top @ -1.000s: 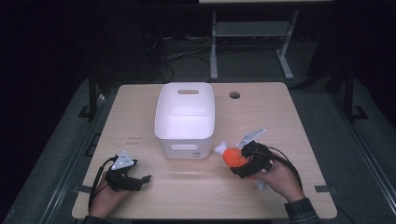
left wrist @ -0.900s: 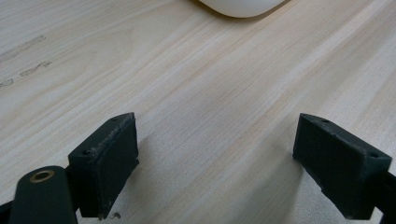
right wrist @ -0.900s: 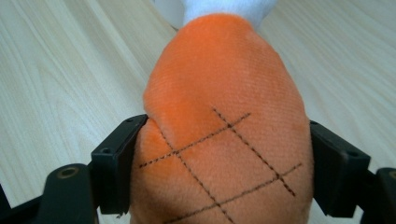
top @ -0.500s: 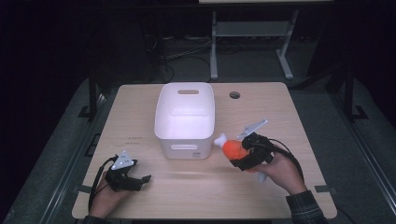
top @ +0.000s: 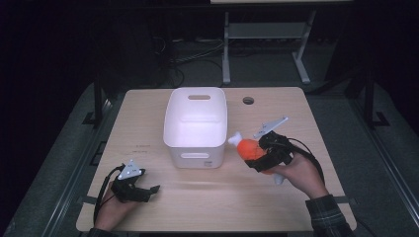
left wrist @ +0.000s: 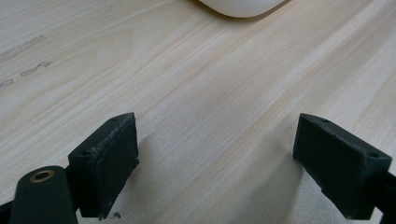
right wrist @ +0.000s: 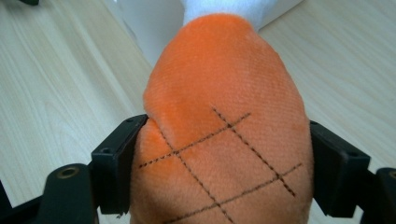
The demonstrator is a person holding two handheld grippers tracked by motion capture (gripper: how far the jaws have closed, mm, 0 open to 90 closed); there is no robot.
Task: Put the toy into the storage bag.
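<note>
High view: the right tongs [top: 257, 157] pinch an orange plush toy [top: 248, 148], held above the table [top: 296, 113] just beside the white bin [top: 195, 123]; the left tongs [top: 148, 191] rest near the table's front left corner.
Left gripper view: left tongs spread over bare wood.
Right gripper view: both pads press the toy's stitched sides

right claw [top: 253, 157] | raised, nearer white bin [top: 196, 148] | orange plush toy [top: 248, 148] lifted
</note>
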